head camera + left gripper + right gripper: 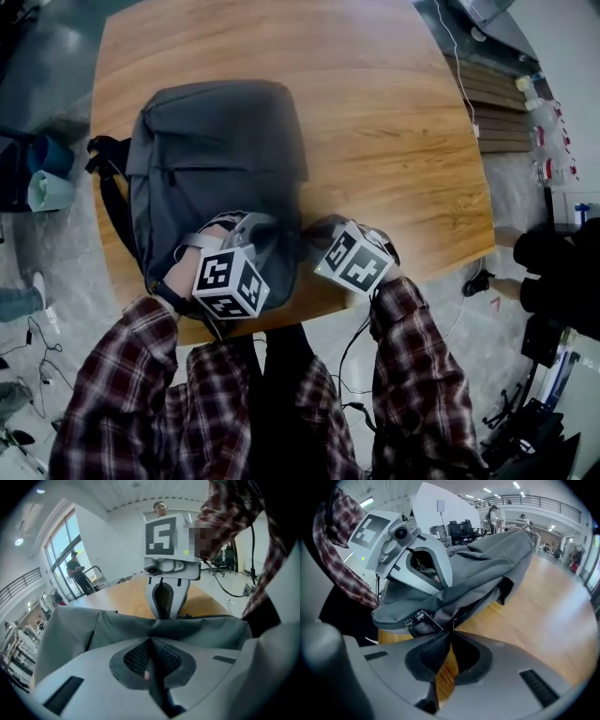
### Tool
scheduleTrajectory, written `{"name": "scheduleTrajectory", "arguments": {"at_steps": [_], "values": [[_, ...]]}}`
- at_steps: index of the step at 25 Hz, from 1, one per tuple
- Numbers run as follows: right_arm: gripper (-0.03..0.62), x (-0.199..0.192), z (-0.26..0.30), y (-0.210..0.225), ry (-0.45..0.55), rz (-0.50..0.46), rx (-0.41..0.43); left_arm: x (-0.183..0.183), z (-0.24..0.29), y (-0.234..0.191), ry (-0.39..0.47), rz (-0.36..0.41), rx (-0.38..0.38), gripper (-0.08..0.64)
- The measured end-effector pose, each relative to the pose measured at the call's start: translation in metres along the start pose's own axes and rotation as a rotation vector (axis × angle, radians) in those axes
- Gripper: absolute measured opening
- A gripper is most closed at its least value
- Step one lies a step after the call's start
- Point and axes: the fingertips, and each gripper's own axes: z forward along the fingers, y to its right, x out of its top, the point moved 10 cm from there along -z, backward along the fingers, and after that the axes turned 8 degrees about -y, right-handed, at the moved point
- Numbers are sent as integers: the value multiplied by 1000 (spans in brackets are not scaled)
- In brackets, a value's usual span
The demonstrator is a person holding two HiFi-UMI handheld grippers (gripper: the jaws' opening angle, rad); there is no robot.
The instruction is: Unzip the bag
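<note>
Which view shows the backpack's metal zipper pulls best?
The right gripper view: the zipper pulls lie just ahead of the tongs. The head view does not show them; the left gripper view shows only backpack fabric.

Right tool (451, 633) view: a thin dark strand is sitting right at the closed tips. Zip pull or not, too small to tell. Left tool (151, 640) view: tips are pinching a grey fold of the bag (93, 627); whether any zip is caught in there isn't showing. Head view: marker cubes (230, 281) are covering both tools' jaws & the bag's near end; sleeves (131, 375) are hiding part of the bench (394, 141)'s near edge.
</note>
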Motion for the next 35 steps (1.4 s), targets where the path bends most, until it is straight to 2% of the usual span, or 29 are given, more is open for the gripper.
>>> {"name": "scheduleTrajectory", "arguments": {"at_steps": [3, 5, 7, 11, 13, 15, 17, 21, 24, 28, 32, 35], "values": [[25, 5, 2, 6, -29, -45, 6, -3, 9, -5, 1, 68, -19, 8], [21, 4, 0, 4, -47, -84, -50, -2, 17, -9, -9, 96, -38, 8], [20, -1, -5, -9, -56, -102, -143, -2, 18, -9, -15, 109, -57, 8], [19, -9, -10, -41, -56, -41, -295, 4, 16, -6, -25, 96, -90, 8], [20, -16, -9, -49, -54, 5, -317, 8, 18, -4, -20, 100, -106, 8], [18, -24, -8, -55, -39, 53, -305, 9, 18, 0, -6, 117, -122, 8], [20, -29, -6, -59, -34, 65, -327, 9, 17, 5, 3, 135, -122, 8], [20, -26, -2, -67, -90, -15, -472, 10, 16, 9, 10, 145, -98, 8], [23, -26, -4, -72, -69, -51, -548, 8, 15, 9, 18, 136, -96, 8], [29, -26, -3, -72, -75, -102, -565, 10, 15, 9, 18, 130, -97, 8], [29, -22, 1, -70, -119, -190, -627, 12, 15, 9, 21, 126, -93, 8], [29, -24, -3, -64, -96, -153, -553, 10, 14, 9, 24, 123, -92, 8]]}}
